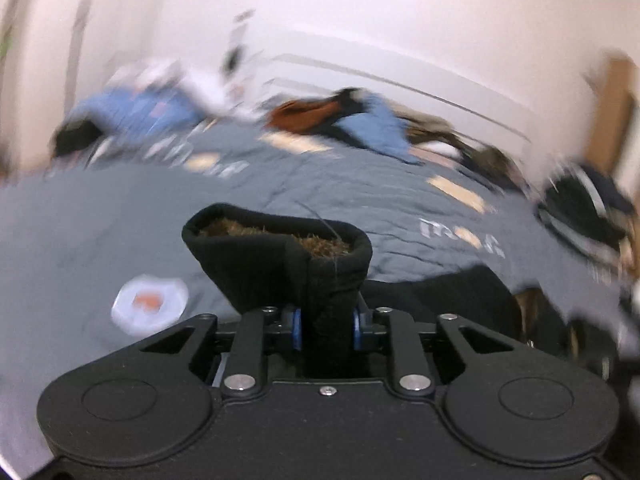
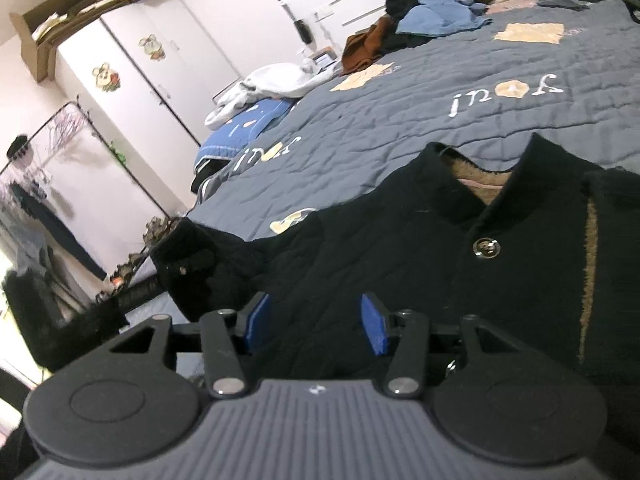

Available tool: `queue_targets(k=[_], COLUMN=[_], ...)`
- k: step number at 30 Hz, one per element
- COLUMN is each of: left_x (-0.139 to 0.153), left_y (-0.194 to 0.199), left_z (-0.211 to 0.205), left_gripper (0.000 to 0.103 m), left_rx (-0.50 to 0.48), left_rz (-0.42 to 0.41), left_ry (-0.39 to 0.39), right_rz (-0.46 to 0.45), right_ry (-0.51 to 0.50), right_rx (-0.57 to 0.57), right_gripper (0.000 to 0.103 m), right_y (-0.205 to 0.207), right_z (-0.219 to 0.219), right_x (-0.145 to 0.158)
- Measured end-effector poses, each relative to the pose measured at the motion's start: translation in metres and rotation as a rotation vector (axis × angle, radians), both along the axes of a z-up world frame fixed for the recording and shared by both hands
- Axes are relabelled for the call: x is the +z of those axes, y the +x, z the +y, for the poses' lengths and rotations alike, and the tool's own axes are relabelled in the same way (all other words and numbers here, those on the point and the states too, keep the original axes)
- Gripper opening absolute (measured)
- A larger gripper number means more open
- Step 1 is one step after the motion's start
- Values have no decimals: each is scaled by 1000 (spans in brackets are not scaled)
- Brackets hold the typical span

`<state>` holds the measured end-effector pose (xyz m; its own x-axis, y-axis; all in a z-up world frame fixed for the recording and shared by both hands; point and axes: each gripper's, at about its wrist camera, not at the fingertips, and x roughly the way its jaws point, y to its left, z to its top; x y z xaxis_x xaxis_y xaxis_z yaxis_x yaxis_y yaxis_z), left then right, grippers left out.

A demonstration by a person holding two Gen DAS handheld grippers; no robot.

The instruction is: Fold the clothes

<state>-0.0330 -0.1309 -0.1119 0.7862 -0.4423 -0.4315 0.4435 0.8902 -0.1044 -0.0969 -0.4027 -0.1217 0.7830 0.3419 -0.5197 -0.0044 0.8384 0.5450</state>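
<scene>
While the left tongs (image 1: 326, 330) clamp a black cuff (image 1: 276, 252), the sleeve end stands up out of them, its open mouth turned upward and away from the camera, showing a brown fleecy lining. The cuff is thick, soft knit with a rolled rim, flaring wide above the blue pads (image 1: 297, 330) that pinch it.

The jacket (image 2: 420, 248) lies flat on the bed (image 2: 440, 120), collar pointing toward the far side, its long axis running from the camera to the collar. It is black and matte, with a stand-up collar, a metal snap (image 2: 486, 247) below it and a tan fuzzy strip along the front edge. One sleeve trails left to the bed's edge.

The right tongs (image 2: 316, 330) stand partly open over the jacket's near part, dark cloth between the pads; whether they touch it I cannot tell.

The bed's cover is grey, quilted, with cream patches and white lettering.
</scene>
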Motion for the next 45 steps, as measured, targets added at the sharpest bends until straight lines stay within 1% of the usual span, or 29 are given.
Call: queue_targets(k=[5, 6, 8, 9, 11, 13, 15, 17, 21, 25, 28, 30, 32, 36, 38, 41, 42, 43, 44, 45], left_x=[-14, -19, -32, -38, -44, -44, -41, -37, -36, -41, -44, -45, -45, -44, -43, -39, -38, -37, -36, -34], left_y=[-31, -35, -39, -40, -42, -43, -43, -42, -51, -58, -59, -58, -56, -54, -52, -52, -53, -54, -56, -56], left_z=[-49, -56, -70, -73, -77, -78, -77, -74, -73, -76, -78, -79, -79, -78, -76, -74, -74, -74, -75, -75], left_gripper=[21, 21, 21, 22, 24, 29, 41, 48, 55, 55, 51, 34, 30, 27, 24, 19, 18, 18, 17, 17], left_rx=[-272, -309, -364, -377, -394, -396, -400, -406, -431, -447, -447, -442, -433, -434, -429, -423, -423, -424, -423, -421], left_rz=[-61, -51, -14, 1, 16, 19, 44, 54, 34, -3, -16, -25, -26, -26, -20, -34, -49, -68, -82, -90], left_ry=[187, 221, 291, 322, 360, 365, 339, 324, 347, 390, 398, 403, 403, 397, 380, 359, 358, 361, 363, 358], right_rz=[-8, -9, -11, -13, -9, -3, 6, 19, 29, 27, 14, 17, 27, 66, 94, 91, 89, 86, 80, 68], right_ry=[25, 29, 40, 45, 52, 57, 63, 72, 82, 129, 146, 124, 97, 69, 71, 98, 112, 126, 136, 147], right_rx=[-40, -47, -65, -72, -80, -82, -76, -61, -40, -36, -24, 1, 20, 57, 75, 75, 74, 74, 65, 57], right_gripper=[50, 50, 50, 51, 51, 51, 52, 53, 55, 56, 58, 59, 60, 61, 61, 60, 59, 55, 40, 28], right_y=[-3, -3, -4, -5, -4, -2, 1, 7, 22, 38, 50, 60, 70, 89, 97, 102, 103, 104, 104, 103], right_z=[-16, -20, -27, -31, -37, -41, -45, -44, -41, -42, -40, -36, -31, -22, -18, -16, -15, -14, -14, -15], right_x=[2, 3, 4, 4, 3, 1, -2, -6, -15, -21, -22, -23, -24, -32, -37, -43, -44, -45, -45, -44])
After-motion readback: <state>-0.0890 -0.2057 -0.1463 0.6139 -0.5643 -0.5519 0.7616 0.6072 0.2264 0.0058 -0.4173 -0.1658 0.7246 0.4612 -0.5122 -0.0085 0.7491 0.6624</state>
